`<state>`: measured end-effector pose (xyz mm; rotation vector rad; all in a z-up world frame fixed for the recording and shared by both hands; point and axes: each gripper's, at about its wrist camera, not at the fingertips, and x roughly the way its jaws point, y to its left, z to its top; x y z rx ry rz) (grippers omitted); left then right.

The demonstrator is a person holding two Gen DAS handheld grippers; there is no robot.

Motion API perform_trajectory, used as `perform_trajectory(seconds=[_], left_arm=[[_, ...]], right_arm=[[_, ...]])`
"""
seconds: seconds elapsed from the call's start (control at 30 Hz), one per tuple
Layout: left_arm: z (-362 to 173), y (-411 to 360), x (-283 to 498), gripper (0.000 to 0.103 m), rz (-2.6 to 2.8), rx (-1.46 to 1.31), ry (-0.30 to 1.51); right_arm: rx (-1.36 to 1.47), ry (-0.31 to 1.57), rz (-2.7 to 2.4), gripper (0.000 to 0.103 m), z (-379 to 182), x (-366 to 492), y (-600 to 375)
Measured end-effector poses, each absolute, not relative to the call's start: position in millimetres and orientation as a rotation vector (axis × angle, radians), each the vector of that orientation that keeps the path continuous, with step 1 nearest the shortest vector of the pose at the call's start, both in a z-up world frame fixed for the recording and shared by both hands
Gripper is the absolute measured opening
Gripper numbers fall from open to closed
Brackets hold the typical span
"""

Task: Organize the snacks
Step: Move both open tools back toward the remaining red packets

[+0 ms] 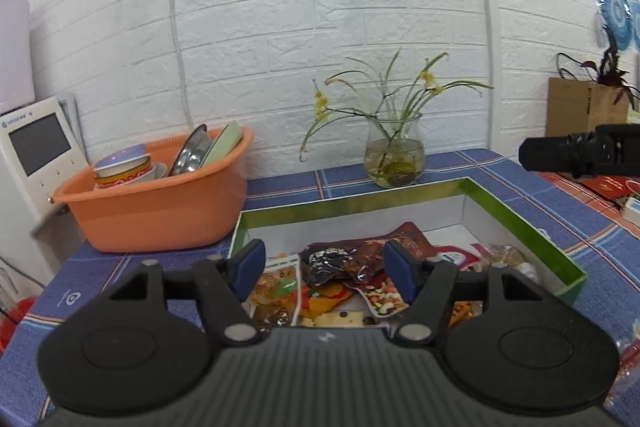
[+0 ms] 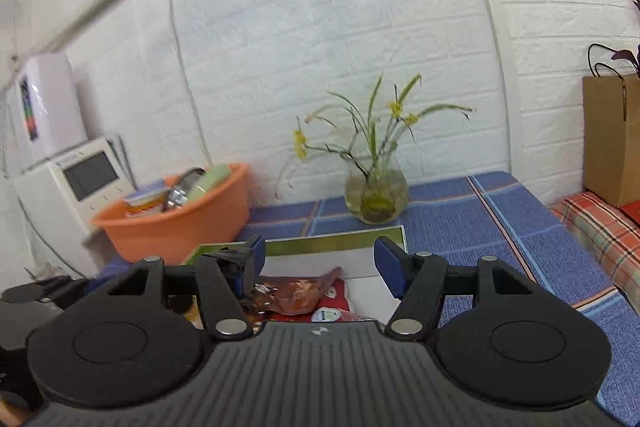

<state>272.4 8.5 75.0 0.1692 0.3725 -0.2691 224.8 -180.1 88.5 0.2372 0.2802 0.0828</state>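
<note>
With both the left tongs (image 1: 325, 269) and the right tongs (image 2: 320, 267) held apart and empty above the green-rimmed box (image 1: 532, 227) on the surface, where the snack packets (image 1: 352, 267) lie heaped, one packet is best picked singly.

orange basin (image 1: 160, 215), blue plaid tablecloth (image 1: 500, 179)

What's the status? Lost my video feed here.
Left gripper and right gripper: jaws open, empty. Foil snack packets lie in green-rimmed cardboard box. Nothing in the way.
</note>
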Motion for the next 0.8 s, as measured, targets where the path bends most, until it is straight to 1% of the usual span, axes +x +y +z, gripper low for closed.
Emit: perform_trajectory(seconds=[0.07, 0.27, 0.4, 0.57, 0.67, 0.8], left_arm=[[76.4, 9.3, 260.2, 0.067, -0.315, 0.174, 0.373], [69.5, -3.9, 231.1, 0.067, -0.484, 0.196, 0.422], [46.4, -13.9, 214.7, 0.067, -0.565, 0.233, 0.486], [17.0, -17.3, 213.0, 0.067, -0.574, 0.251, 0.595], [17.2, -11.4, 209.5, 0.067, -0.577, 0.229, 0.617], [25.9, 13.3, 190.1, 0.068, -0.564, 0.223, 0.611]], right_arm=[[0.232, 0.278, 0.129, 0.100, 89.0, 208.5, -187.7], [0.299, 0.360, 0.199, 0.100, 81.6, 172.5, -215.7], [0.312, 0.432, 0.193, 0.100, 71.6, 157.4, -228.3], [0.265, 0.505, 0.179, 0.099, 50.2, 146.3, -231.1], [0.250, 0.520, 0.219, 0.095, 39.5, 138.6, -223.5], [0.259, 0.573, 0.339, 0.096, 26.9, 119.1, -202.8]])
